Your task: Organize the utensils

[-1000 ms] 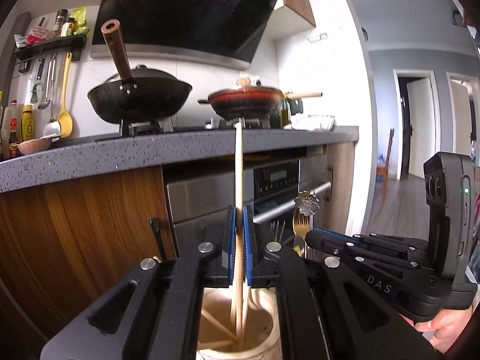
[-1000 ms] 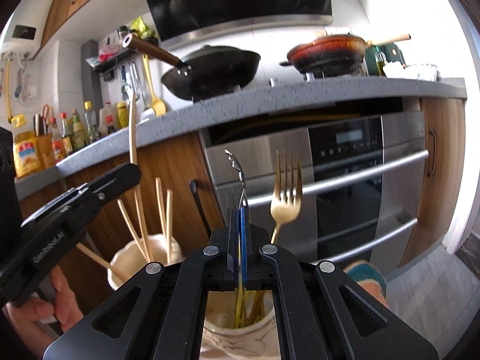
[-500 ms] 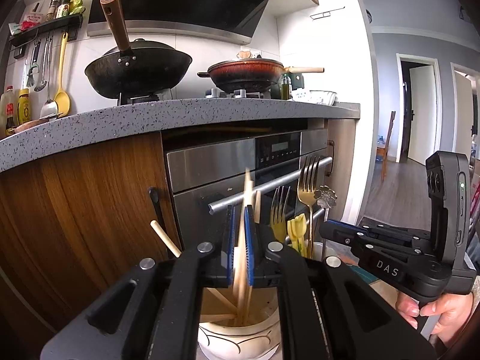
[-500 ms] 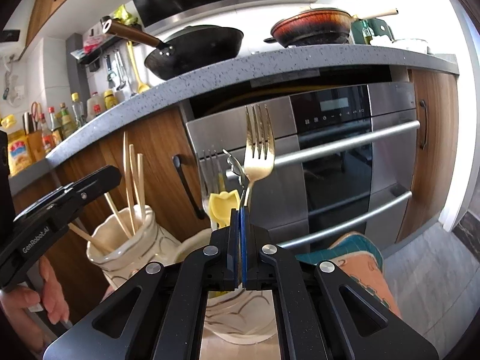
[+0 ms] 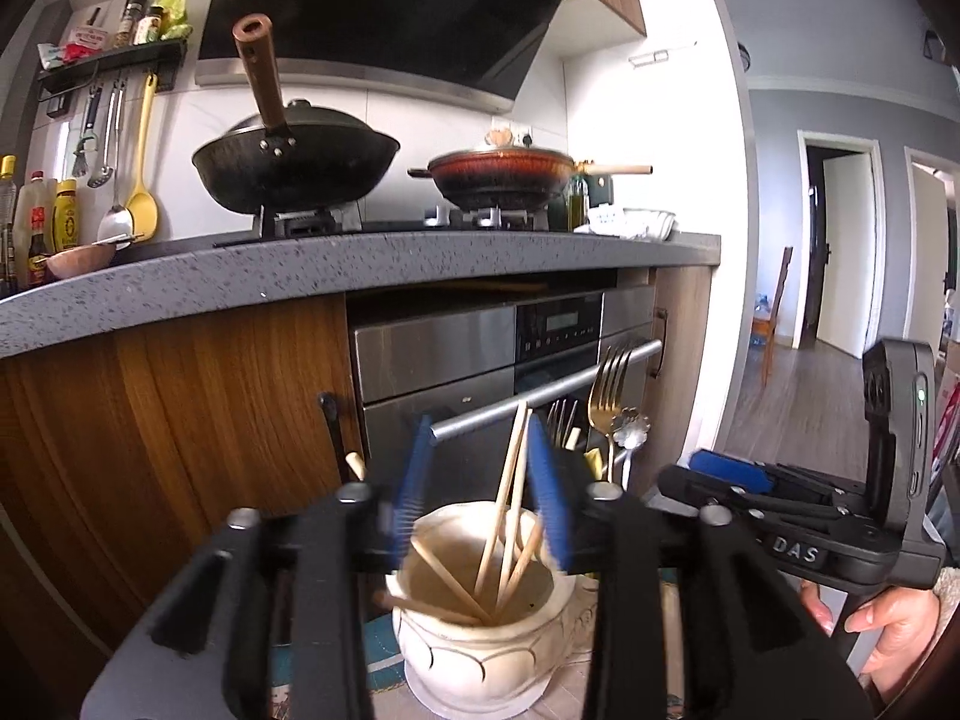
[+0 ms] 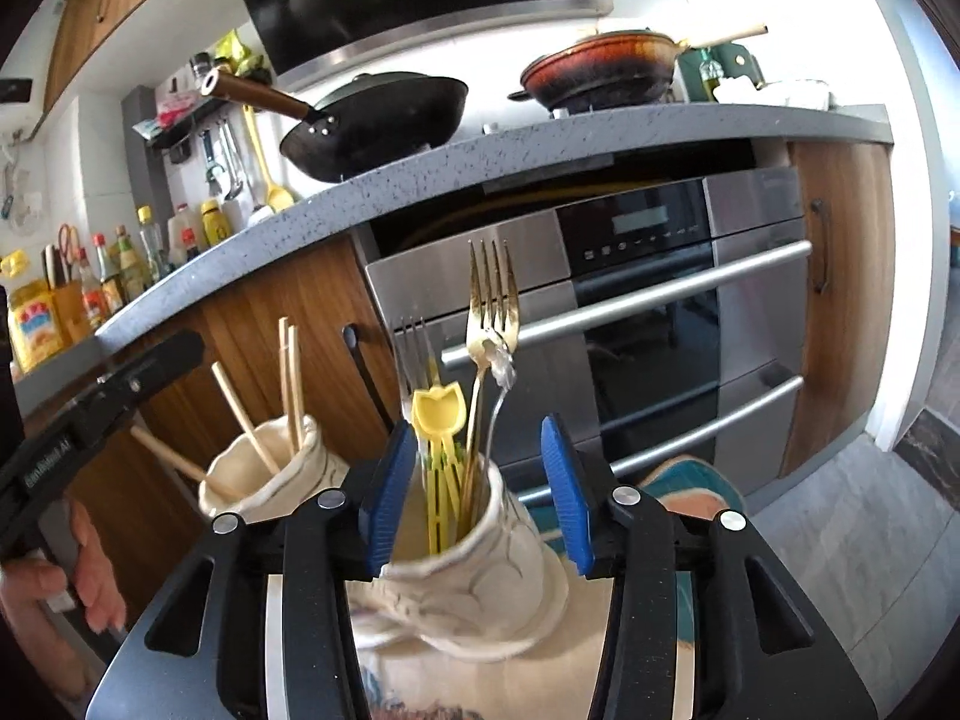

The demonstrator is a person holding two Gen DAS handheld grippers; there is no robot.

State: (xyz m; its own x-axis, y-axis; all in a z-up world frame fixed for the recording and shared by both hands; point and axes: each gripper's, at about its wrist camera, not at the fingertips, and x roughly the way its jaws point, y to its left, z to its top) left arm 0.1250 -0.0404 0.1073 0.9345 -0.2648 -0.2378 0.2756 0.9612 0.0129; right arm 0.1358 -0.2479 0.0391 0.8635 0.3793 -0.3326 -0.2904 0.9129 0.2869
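My left gripper (image 5: 480,483) is open above a cream ceramic jar (image 5: 480,648) that holds several wooden chopsticks (image 5: 501,516). My right gripper (image 6: 474,480) is open around the mouth of a second cream jar (image 6: 474,570). That jar holds a gold fork (image 6: 493,306), a silver fork (image 6: 413,354), a silver flower-handled utensil (image 6: 501,369) and yellow plastic utensils (image 6: 438,420). The chopstick jar shows in the right wrist view (image 6: 264,474) to the left, with the left gripper (image 6: 90,414) beside it. The right gripper (image 5: 780,516) shows in the left wrist view, beside the forks (image 5: 606,384).
A steel oven (image 6: 660,312) and wooden cabinet fronts (image 5: 180,408) stand close behind the jars. A grey countertop (image 5: 300,270) above carries a black wok (image 5: 294,168) and a red pan (image 5: 504,174). Bottles (image 6: 108,270) line the far left. A doorway (image 5: 840,252) opens at right.
Both grippers have opened. The left let go of a chopstick, which now stands in its jar. The right let go of the flower-handled utensil, which now stands in the fork jar.
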